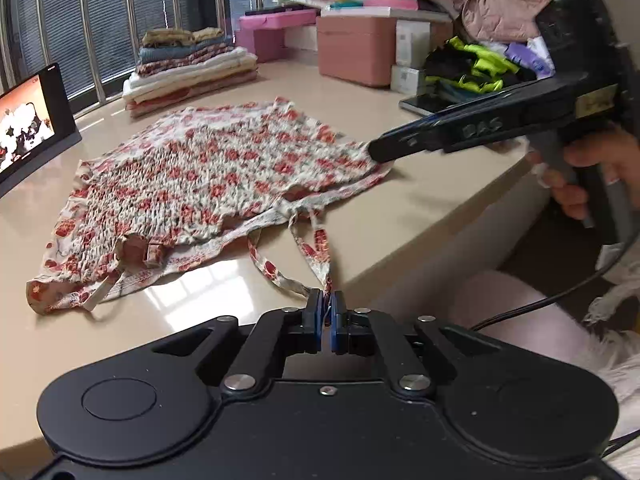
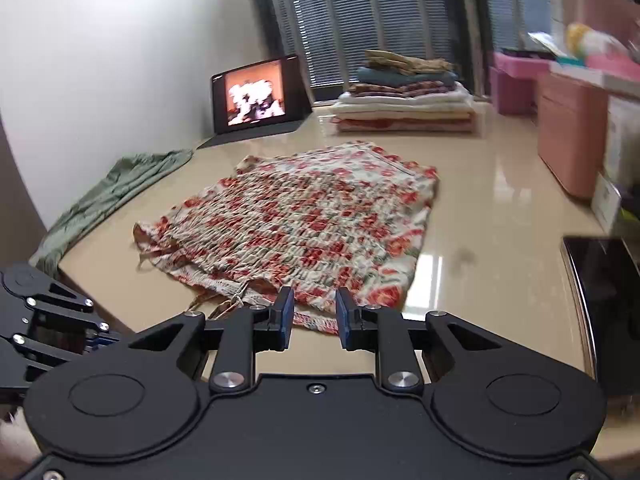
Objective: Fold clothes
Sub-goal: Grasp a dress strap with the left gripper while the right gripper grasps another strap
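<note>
A red-and-white floral smocked top (image 1: 208,184) lies spread flat on the beige table (image 1: 420,216). My left gripper (image 1: 330,312) sits at the table's near edge, shut on the end of one thin shoulder strap (image 1: 320,256). Seen from the left wrist view, my right gripper (image 1: 380,151) reaches in from the right, its tip at the top's right edge. In the right wrist view the floral top (image 2: 312,220) lies just ahead, and my right gripper (image 2: 313,312) stands open over its near hem, with nothing pinched between the blue pads.
A stack of folded clothes (image 1: 192,68) sits at the back by the window. A tablet (image 2: 258,94) plays at the far left; a green garment (image 2: 116,196) lies along the wall. Pink boxes (image 1: 356,50), a clothes pile (image 1: 476,64) and a dark phone (image 2: 600,276) crowd the right.
</note>
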`<state>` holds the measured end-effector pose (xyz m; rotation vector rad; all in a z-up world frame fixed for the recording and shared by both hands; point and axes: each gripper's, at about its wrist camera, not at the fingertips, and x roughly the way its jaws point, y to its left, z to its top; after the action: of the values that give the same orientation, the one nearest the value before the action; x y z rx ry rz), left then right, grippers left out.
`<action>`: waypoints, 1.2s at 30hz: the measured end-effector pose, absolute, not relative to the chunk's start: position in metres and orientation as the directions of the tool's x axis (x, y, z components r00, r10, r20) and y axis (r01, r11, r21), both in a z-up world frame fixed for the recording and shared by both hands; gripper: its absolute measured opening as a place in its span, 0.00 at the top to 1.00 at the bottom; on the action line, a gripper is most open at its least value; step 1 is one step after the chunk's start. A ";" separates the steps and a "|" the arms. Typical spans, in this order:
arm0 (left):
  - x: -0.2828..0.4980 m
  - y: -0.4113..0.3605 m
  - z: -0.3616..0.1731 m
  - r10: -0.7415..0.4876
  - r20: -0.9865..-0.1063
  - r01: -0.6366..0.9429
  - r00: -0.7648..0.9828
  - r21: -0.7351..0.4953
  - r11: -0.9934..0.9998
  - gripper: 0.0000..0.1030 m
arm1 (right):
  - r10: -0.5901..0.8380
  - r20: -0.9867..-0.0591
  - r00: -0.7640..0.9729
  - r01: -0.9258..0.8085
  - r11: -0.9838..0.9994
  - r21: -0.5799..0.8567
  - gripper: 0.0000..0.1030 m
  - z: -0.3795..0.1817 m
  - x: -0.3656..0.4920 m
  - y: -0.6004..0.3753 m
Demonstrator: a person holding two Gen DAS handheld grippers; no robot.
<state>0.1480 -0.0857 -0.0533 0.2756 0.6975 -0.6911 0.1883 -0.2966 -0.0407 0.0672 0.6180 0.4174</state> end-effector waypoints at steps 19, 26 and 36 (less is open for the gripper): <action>0.181 -0.058 -0.014 -0.616 -0.526 0.591 0.586 -0.242 0.769 0.96 | 0.328 -0.687 0.649 -0.544 0.831 -0.116 0.98 -0.049 0.244 -0.214; 0.217 -0.086 -0.023 -0.602 -0.546 0.593 0.582 -0.221 0.774 0.96 | 0.381 -0.592 0.710 -0.508 0.860 -0.057 0.98 -0.020 0.241 -0.230; 0.265 -0.131 -0.062 -0.371 -0.525 0.424 0.766 -0.022 0.905 0.96 | 0.409 -0.526 0.746 -0.507 0.861 -0.050 0.98 0.005 0.241 -0.235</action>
<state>0.2645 -0.1312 -0.0623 0.1005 0.5489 -0.4329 0.2406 -0.2347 0.0053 -0.1947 0.5275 0.5047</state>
